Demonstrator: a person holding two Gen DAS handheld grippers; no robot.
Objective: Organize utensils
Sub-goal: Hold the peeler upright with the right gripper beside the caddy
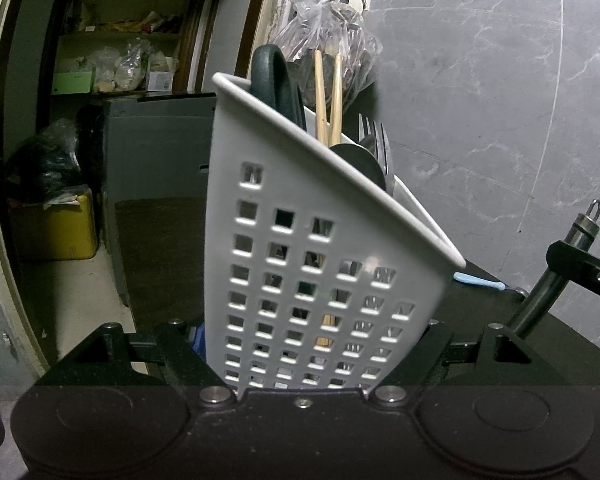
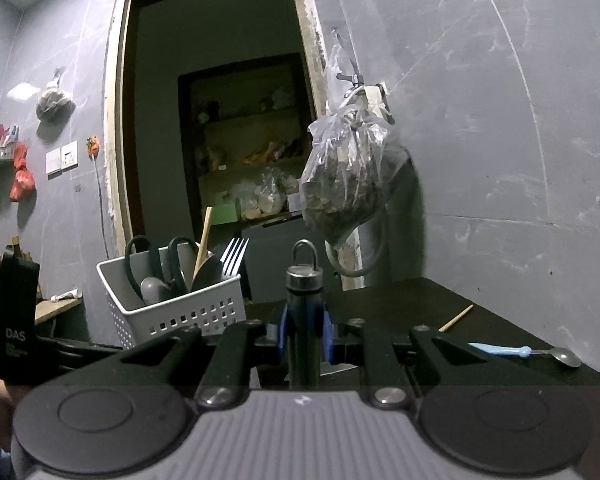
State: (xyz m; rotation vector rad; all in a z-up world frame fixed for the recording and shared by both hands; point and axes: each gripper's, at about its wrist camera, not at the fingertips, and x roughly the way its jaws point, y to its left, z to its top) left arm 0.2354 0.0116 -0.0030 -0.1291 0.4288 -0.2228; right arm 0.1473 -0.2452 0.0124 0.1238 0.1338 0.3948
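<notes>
Scissors, chopsticks, fork and spoons already stand in the white basket [image 1: 324,264], which the left gripper [image 1: 304,360] clamps; the right gripper [image 2: 305,340] pinches a metal-capped tool [image 2: 304,280], while a blue-handled spoon [image 2: 528,354] and one chopstick [image 2: 456,317] remain on the table [image 2: 400,304].

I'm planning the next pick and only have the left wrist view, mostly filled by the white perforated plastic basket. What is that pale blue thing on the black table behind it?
Observer: The handle of a small metal spoon, lying flat on the black table.
Operator: Anything else loose there?
Observer: One wooden chopstick lies beyond the spoon, apart from it.
Operator: Is the right gripper free?
Observer: No; the right gripper is shut on an upright dark metal rod with a ring top, blue pads pressing its sides.
</notes>
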